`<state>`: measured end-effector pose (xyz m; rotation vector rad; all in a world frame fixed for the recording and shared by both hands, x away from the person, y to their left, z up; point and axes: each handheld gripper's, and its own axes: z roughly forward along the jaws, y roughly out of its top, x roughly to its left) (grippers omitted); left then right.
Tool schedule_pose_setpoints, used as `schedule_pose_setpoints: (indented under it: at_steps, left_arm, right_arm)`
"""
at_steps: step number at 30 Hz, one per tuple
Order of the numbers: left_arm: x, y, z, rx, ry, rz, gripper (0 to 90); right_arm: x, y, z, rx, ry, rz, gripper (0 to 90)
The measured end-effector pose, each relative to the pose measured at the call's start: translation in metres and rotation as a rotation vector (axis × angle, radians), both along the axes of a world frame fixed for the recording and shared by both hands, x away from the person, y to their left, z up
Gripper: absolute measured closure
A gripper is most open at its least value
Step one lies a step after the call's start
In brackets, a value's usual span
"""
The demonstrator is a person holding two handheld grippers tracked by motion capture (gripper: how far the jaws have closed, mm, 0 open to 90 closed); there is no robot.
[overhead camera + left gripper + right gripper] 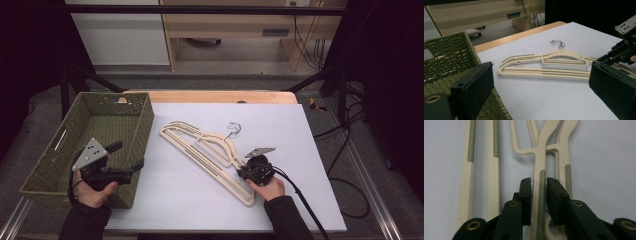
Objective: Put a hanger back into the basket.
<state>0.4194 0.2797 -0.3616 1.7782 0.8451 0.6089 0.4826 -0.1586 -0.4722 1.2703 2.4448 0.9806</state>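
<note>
Evidently our right hand-held gripper pinched a hanger's shoulder bar to lift it, while our left hand-held gripper — jaws spread — waited by the basket.

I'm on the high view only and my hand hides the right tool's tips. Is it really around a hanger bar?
Observer: Yes. In the right gripper view, the right tool has a jaw on each side of one hanger arm, at its ridged grey-green strip. I cannot tell whether the pads press.
Operator: Is more than one arm caught in there?
Observer: No. The second arm lies outside the jaw on that view's right.
Operator: And the left tool?
Observer: In the left gripper view, the left tool is wide open with nothing between its jaws. It sits at the woven basket and faces the hangers.
</note>
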Motion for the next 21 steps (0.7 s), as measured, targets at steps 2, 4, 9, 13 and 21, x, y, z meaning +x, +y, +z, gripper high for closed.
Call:
schedule_pose_setpoints:
  at_steps: [2,4,9,13,21]
  left_arm:
    - [0.0,-0.002,0.0,-0.002,0.003,-0.001,5.8]
    - [0.0,-0.004,0.0,-0.005,0.006,-0.005,5.9]
    - [0.0,-0.014,0.002,-0.001,0.019,-0.012,6.2]
    - [0.001,-0.032,0.006,-0.002,0.032,-0.023,6.4]
    - [0.018,-0.076,0.008,0.006,0.076,-0.071,6.9]
  right_arm:
    - [0.0,0.002,0.001,-0.009,0.005,-0.015,77.4]
    - [0.001,0.001,0.001,-0.001,0.015,-0.021,78.5]
    - [0.0,0.0,0.007,-0.008,-0.004,-0.029,79.9]
    - [-0.007,-0.004,0.022,-0.035,-0.085,0.004,80.0]
    - [-0.015,-0.007,0.034,-0.04,-0.124,0.019,80.1]
